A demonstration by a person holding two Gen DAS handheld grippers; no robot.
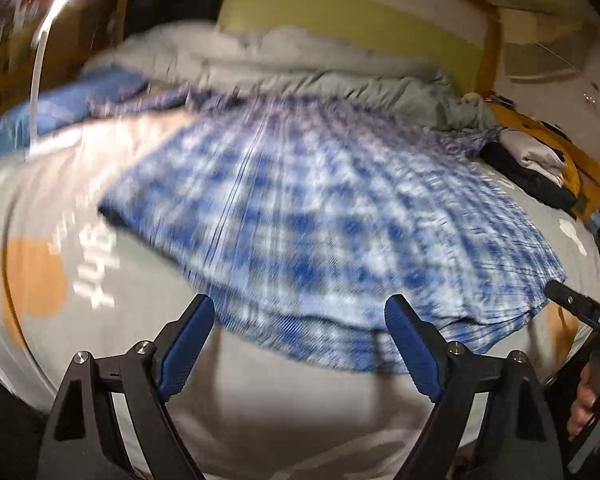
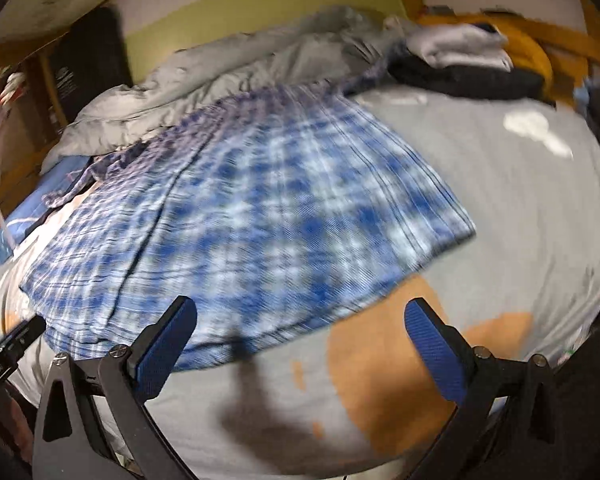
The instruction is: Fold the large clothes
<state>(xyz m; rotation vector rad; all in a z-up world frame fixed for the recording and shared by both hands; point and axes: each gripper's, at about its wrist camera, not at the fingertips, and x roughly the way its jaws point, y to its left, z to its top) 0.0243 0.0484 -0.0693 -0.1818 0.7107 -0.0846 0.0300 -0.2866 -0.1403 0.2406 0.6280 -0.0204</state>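
A large blue-and-white checked cloth (image 1: 300, 208) lies spread flat on the grey bed cover (image 1: 284, 396), blurred by motion. My left gripper (image 1: 300, 312) hangs open just above the cloth's near hem, nothing between its blue pads. In the right wrist view the same checked cloth (image 2: 240, 216) stretches across the bed, and my right gripper (image 2: 300, 316) stands open over its near edge, where an orange print on the grey cover (image 2: 540, 208) begins. Neither gripper touches the fabric. The other gripper's black body shows at the right edge of the left view and at the left edge of the right view.
A crumpled grey duvet (image 2: 220, 68) is bunched at the far side by the green-striped wall. Folded white, black and yellow clothes (image 2: 468, 60) are stacked at the far right by a wooden bed frame (image 1: 492, 32). A blue pillow (image 1: 60, 104) lies far left.
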